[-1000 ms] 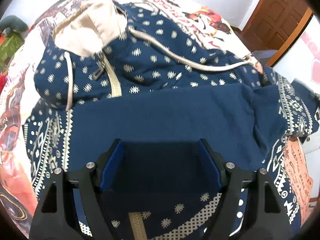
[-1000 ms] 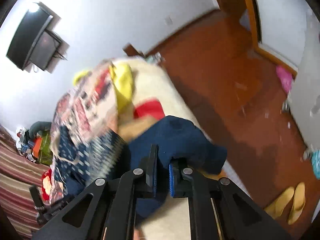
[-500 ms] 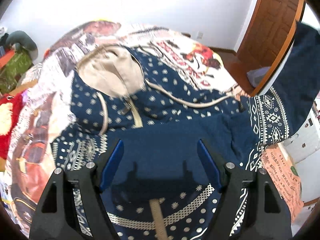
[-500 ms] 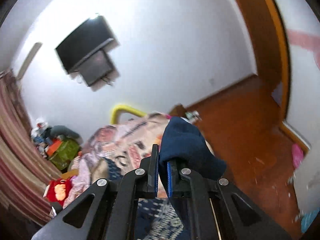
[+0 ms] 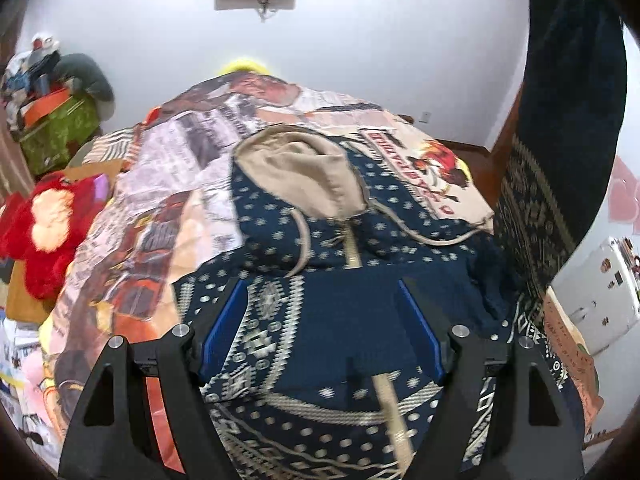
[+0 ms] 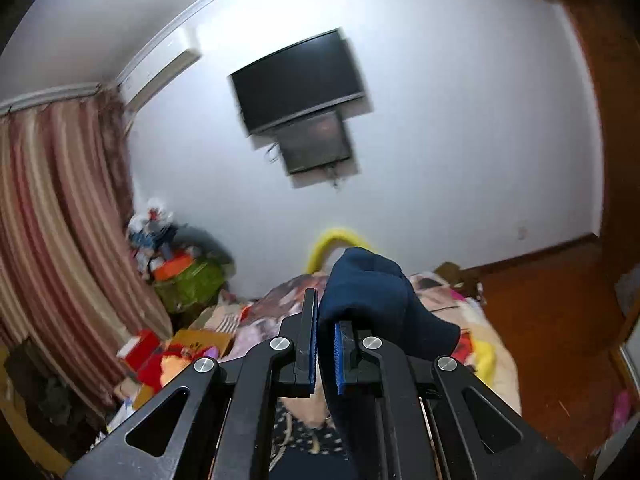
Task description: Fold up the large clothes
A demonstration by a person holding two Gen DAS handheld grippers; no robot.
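- Two grippers are in use. The right gripper (image 6: 325, 350) is clamped on the cuff of one navy sleeve (image 6: 372, 292); the left gripper (image 5: 320, 328) has its jaws spread wide, holds nothing, and hovers over the garment's body.
- One hooded sweater (image 5: 360, 320), navy with cream patterning, lies front-up on the bed (image 5: 180, 184); its beige-lined hood (image 5: 300, 176) points toward the far wall.
- Change over the last second: the right gripper has risen from low beside the mattress to high above it. In the left view, the gripped sleeve (image 5: 560, 120) now hangs upright along the right edge.
- Meaning for the task: the sleeve is probably lifted clear for folding across the torso; the fold itself is not yet laid.
- Count: one sweater, one hood, one zipper (image 5: 384, 404), two drawcords (image 5: 304, 240), one sleeve raised. The second sleeve cannot be identified.
- Surroundings: one wall television (image 6: 300, 80), one red plush toy (image 5: 44, 232).
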